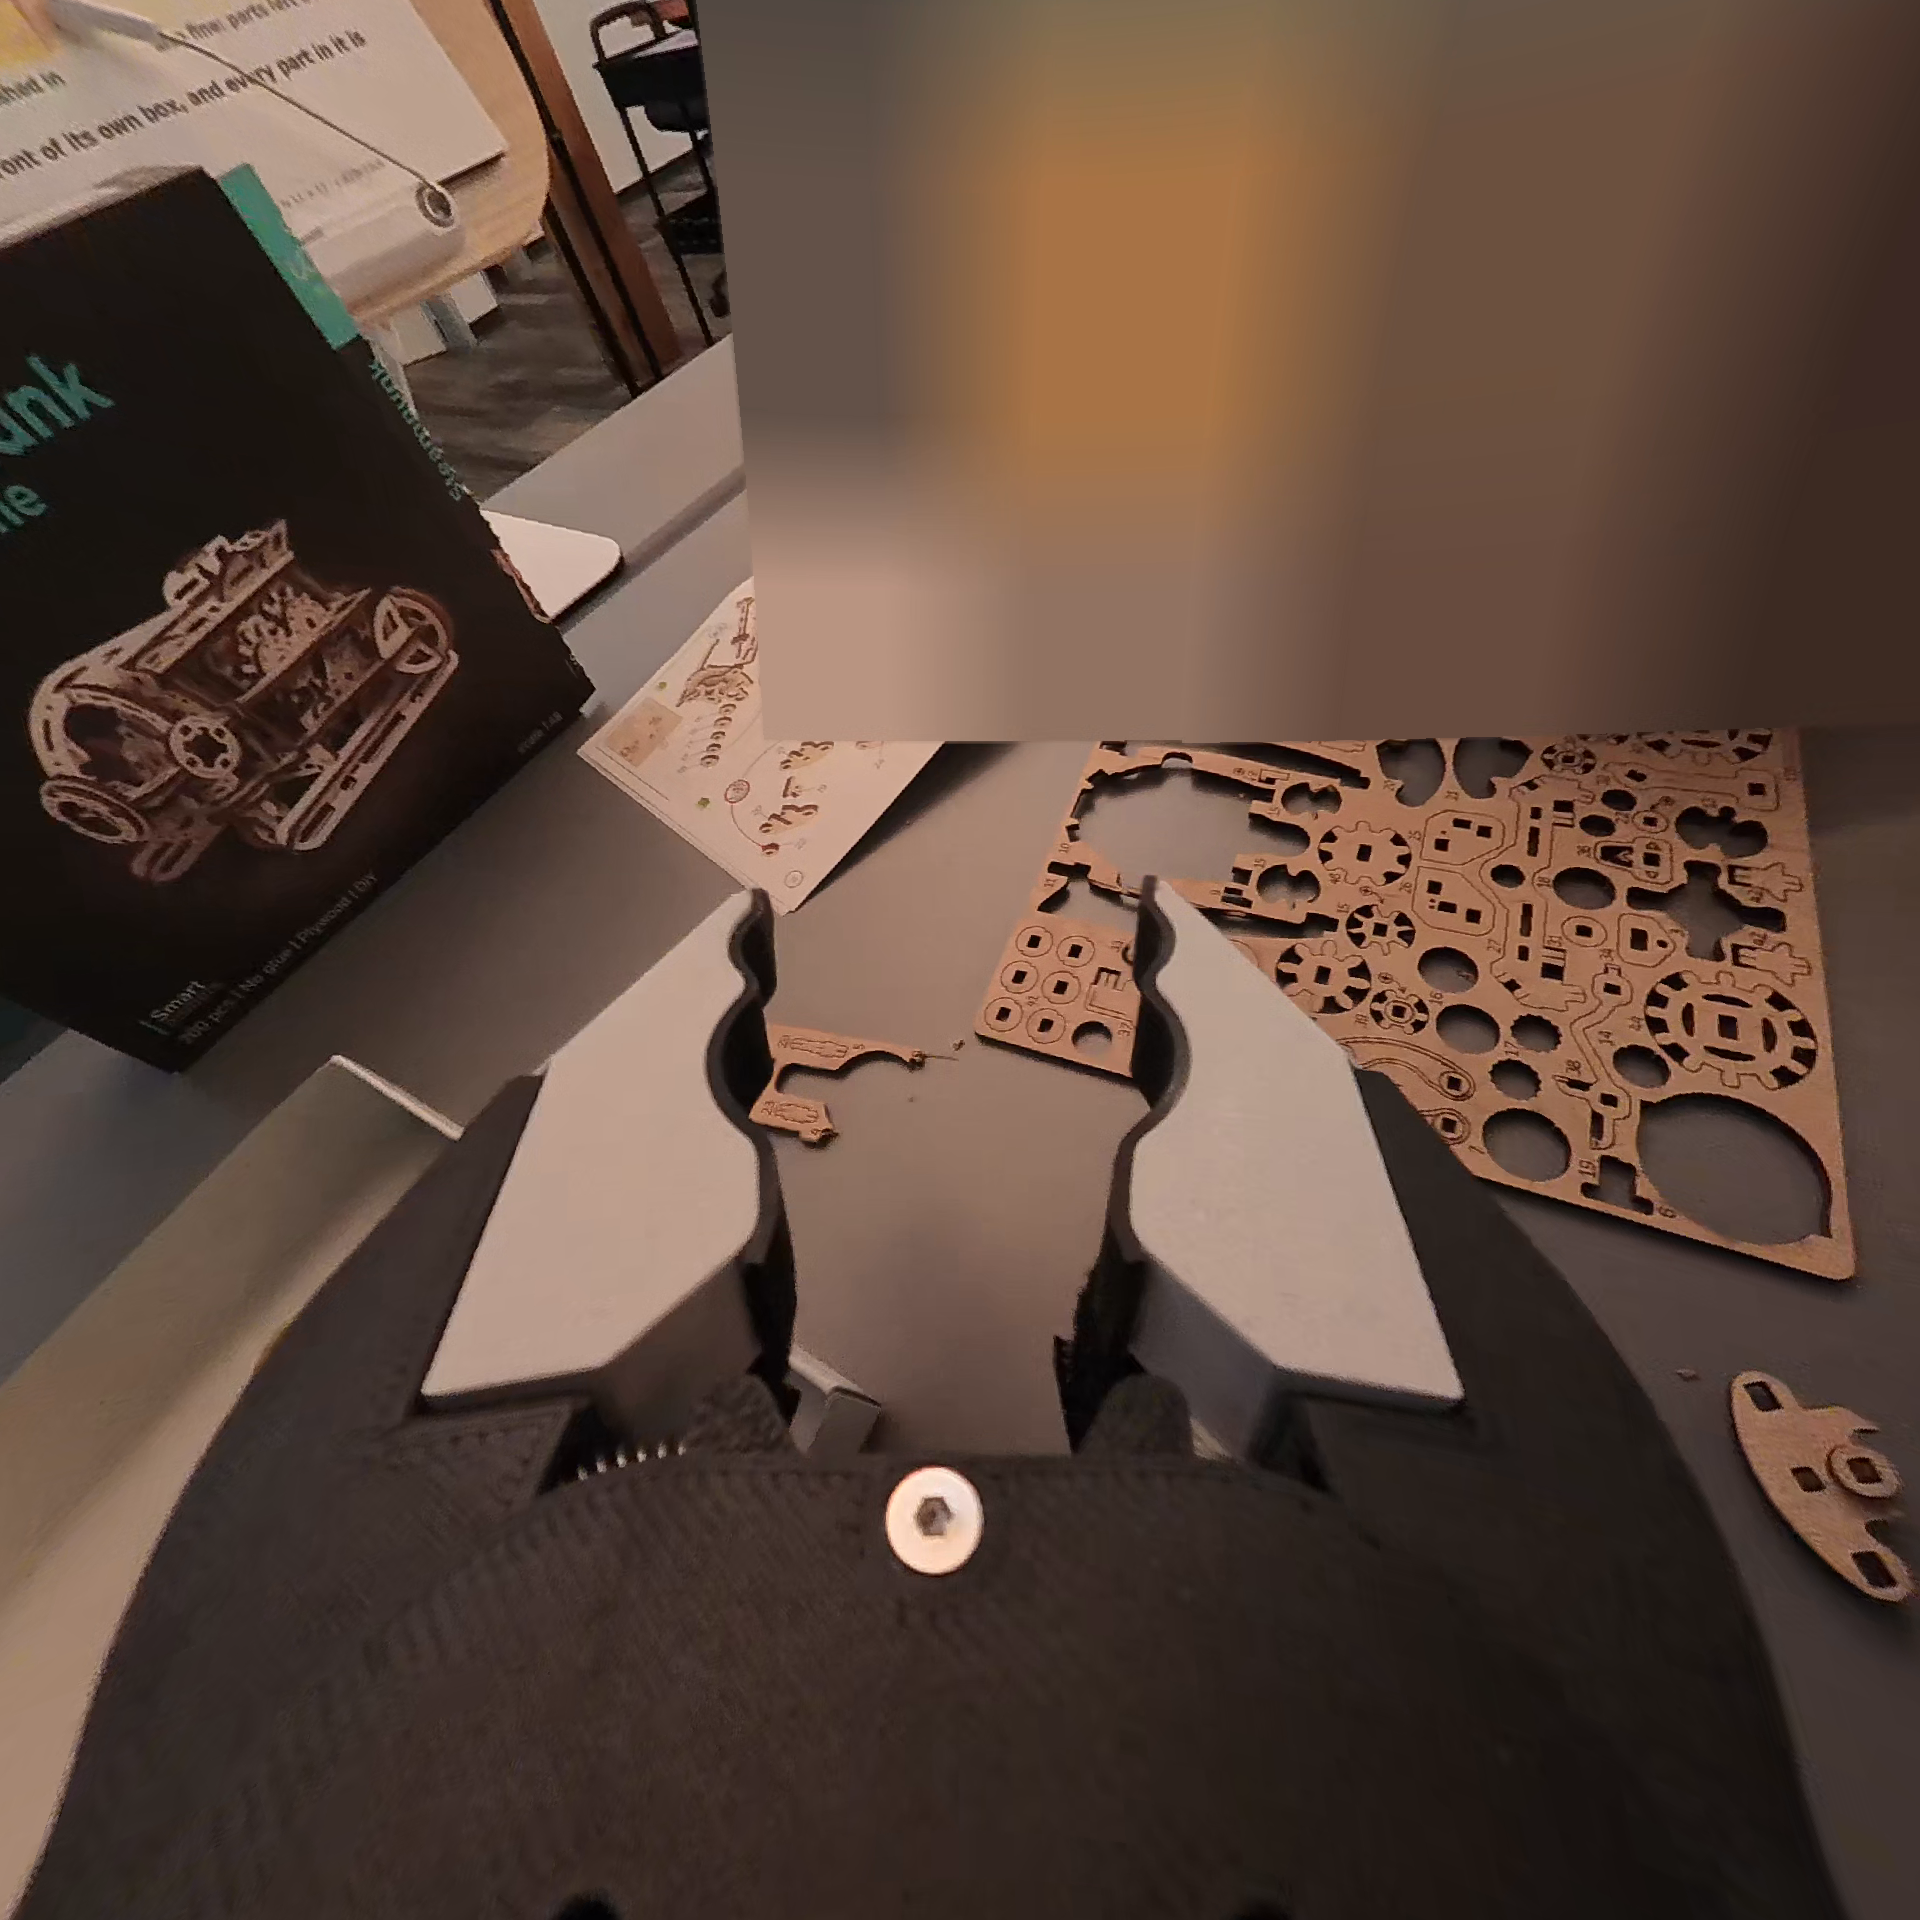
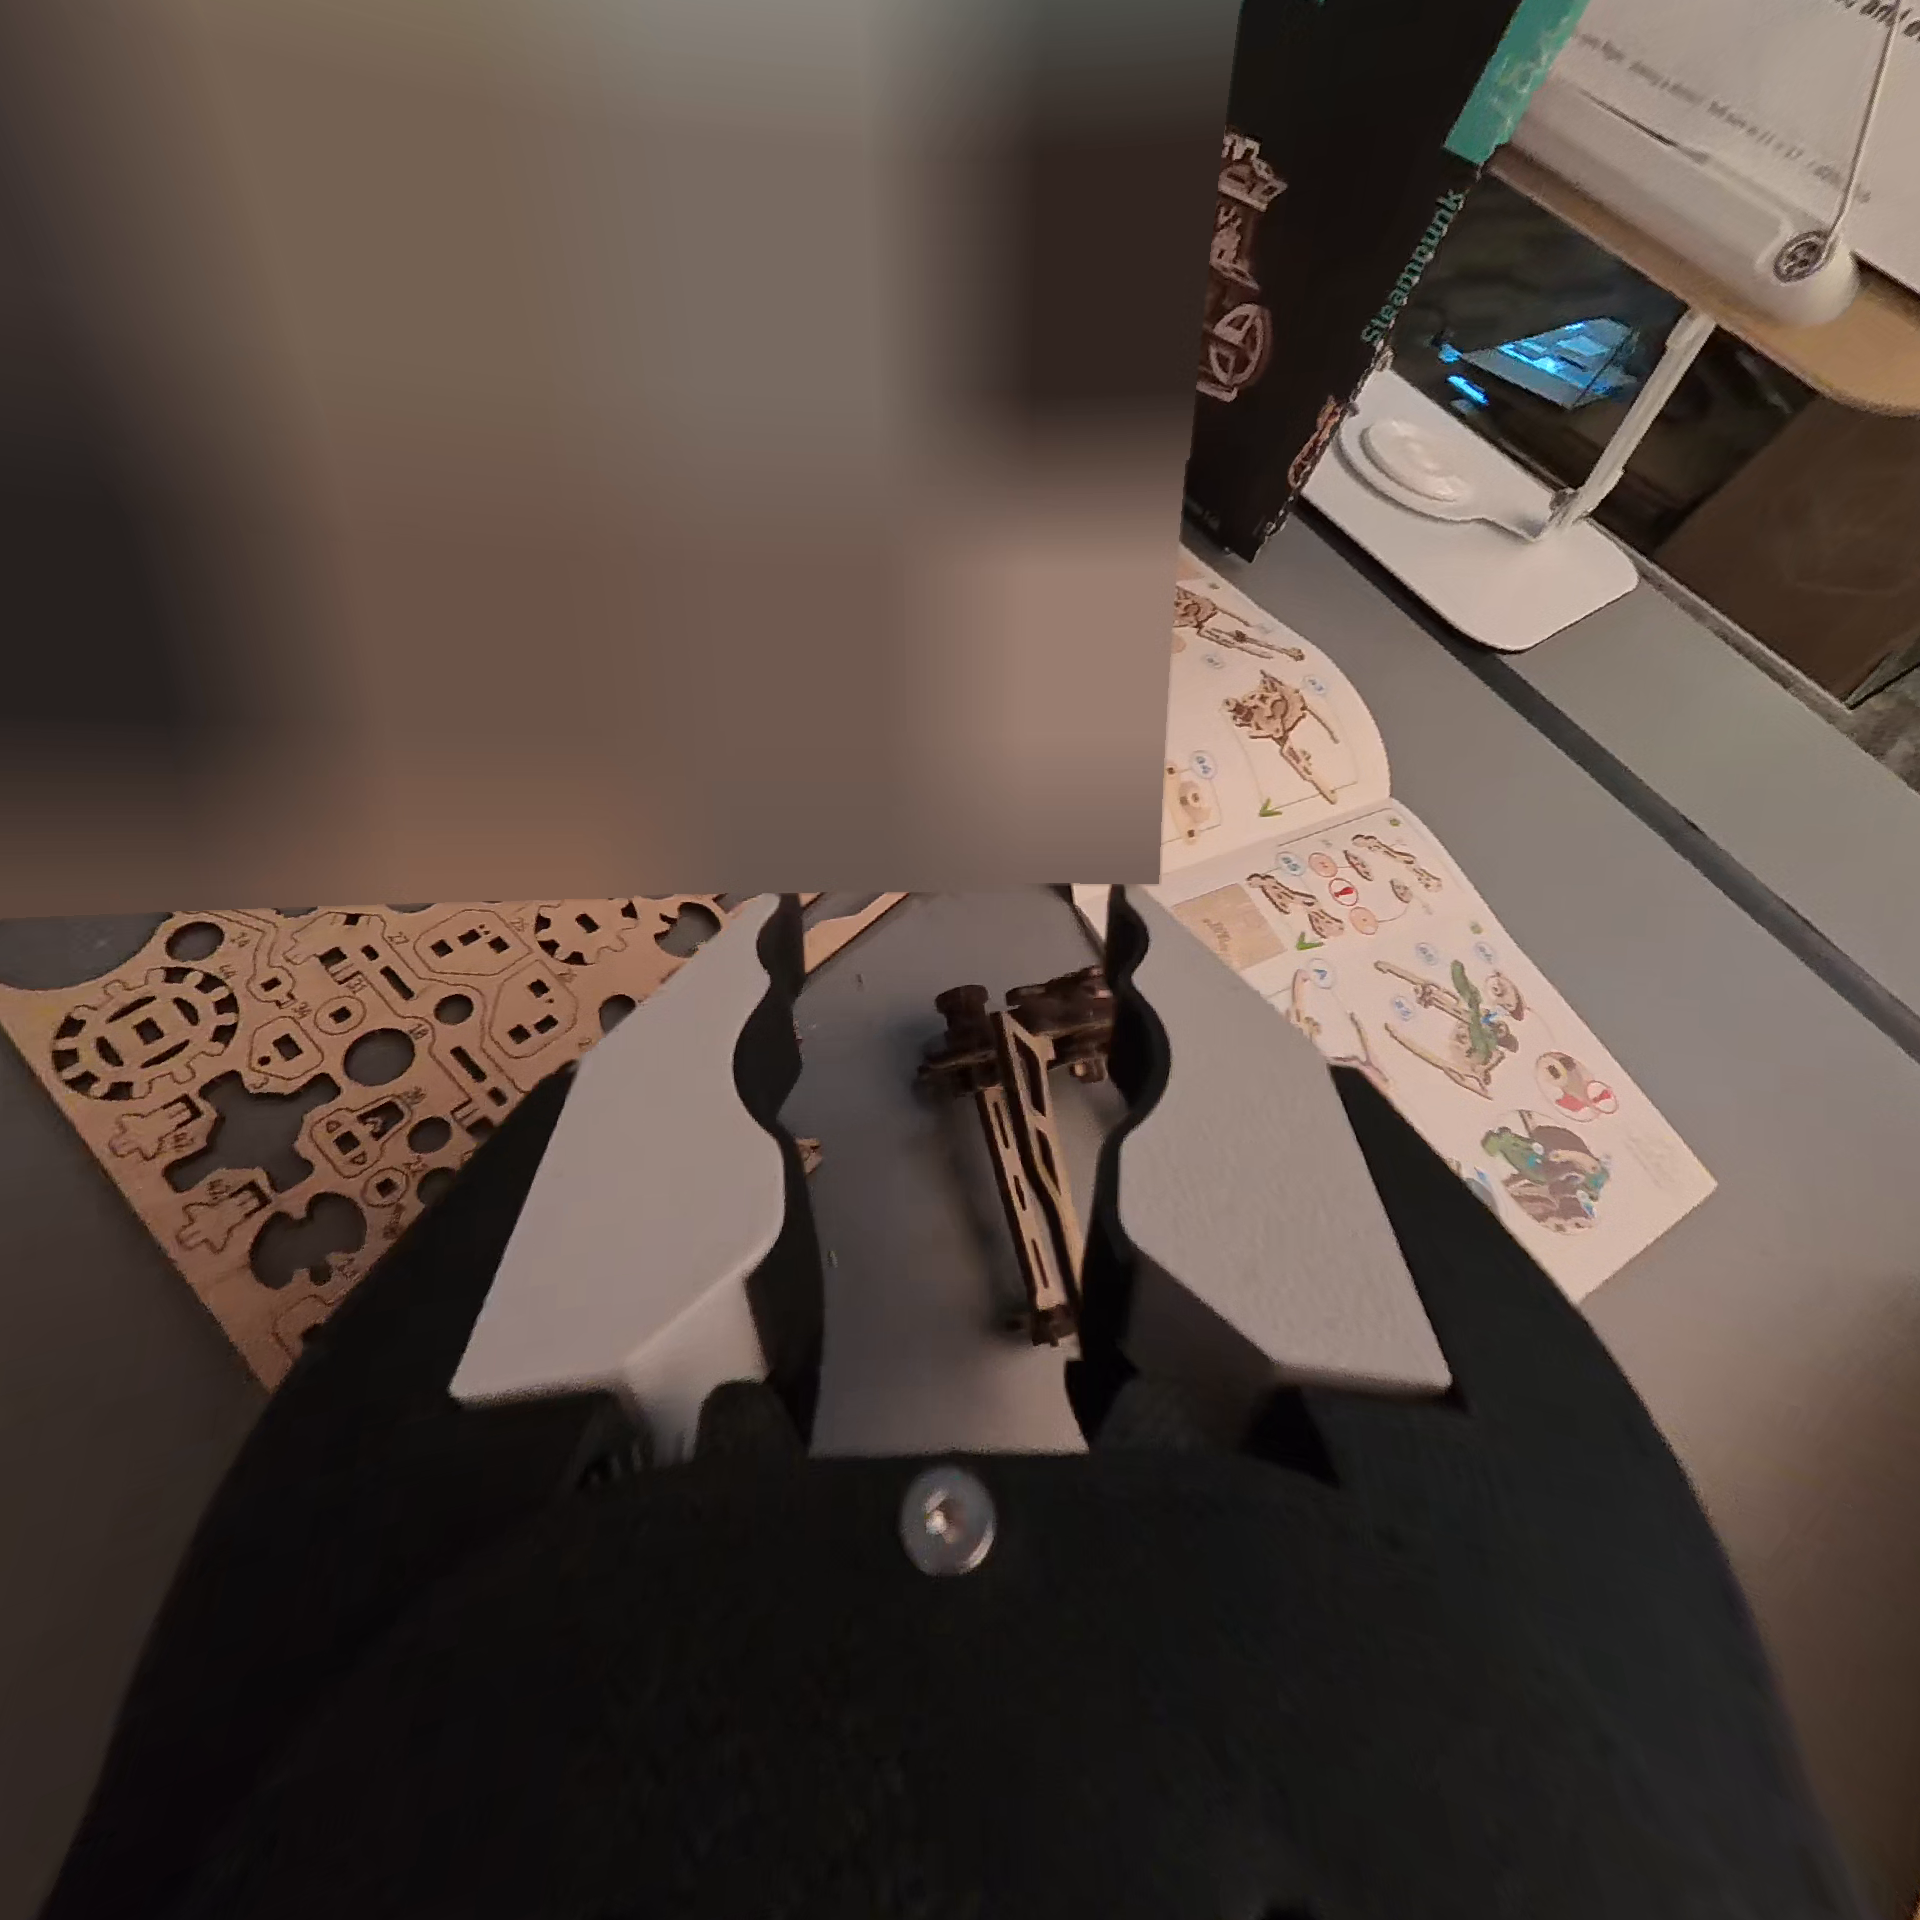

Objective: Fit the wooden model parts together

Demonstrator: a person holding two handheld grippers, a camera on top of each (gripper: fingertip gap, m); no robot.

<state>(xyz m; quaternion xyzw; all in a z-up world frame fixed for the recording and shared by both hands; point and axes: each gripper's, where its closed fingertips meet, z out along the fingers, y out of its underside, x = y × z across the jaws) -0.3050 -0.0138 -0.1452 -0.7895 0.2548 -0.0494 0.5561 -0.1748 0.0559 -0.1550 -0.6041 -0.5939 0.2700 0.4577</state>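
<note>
Your table held a big wooden sheet. Your right gripper was wide open over the little model; your left gripper was wide open by a small part. Both looked light, thin, easy to snap. Grab the model's long bar.

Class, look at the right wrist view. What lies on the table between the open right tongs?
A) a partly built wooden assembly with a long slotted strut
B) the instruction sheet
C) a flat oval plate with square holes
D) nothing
A: the partly built wooden assembly lies on the grey table between the fingers of the right tongs, ungripped.
</note>
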